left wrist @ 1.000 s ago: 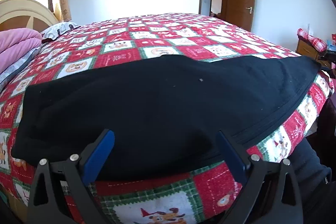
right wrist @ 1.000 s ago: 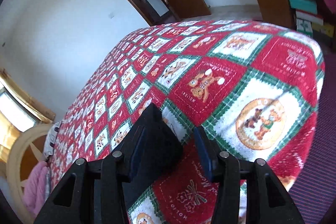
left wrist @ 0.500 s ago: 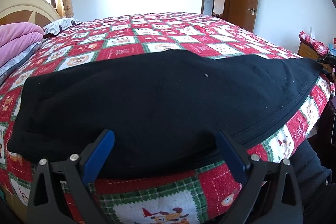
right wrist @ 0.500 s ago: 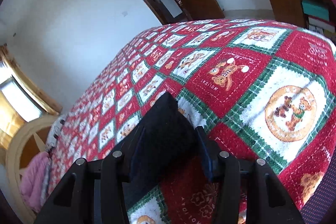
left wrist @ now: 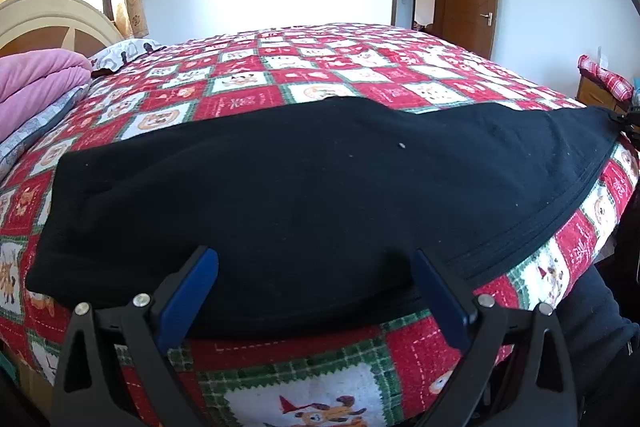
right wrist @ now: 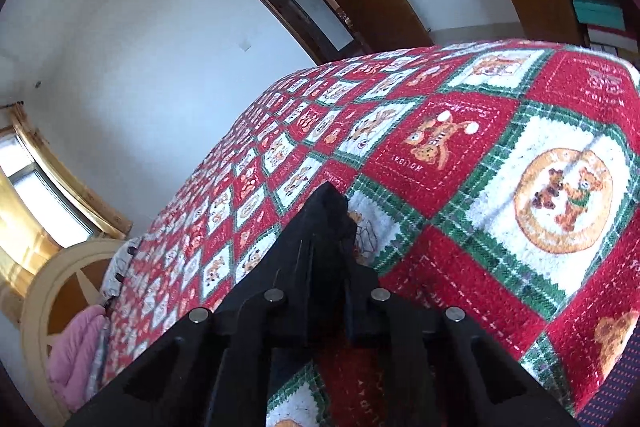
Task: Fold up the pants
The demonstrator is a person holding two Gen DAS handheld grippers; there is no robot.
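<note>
A: On the Christmas bedspread, the black pants are lying flat, spreading from 9 to 3 o'clock.

B: What is changing?

A: The right gripper, open half a second ago, is now clenching the pants' end at 3 o'clock. I think a fold is beginning.

B: And the left gripper?

A: It is staying wide open, its fingers straddling the near edge, holding nothing.

Black pants, spread flat lengthwise across bed's near edge, one end pinched
</note>
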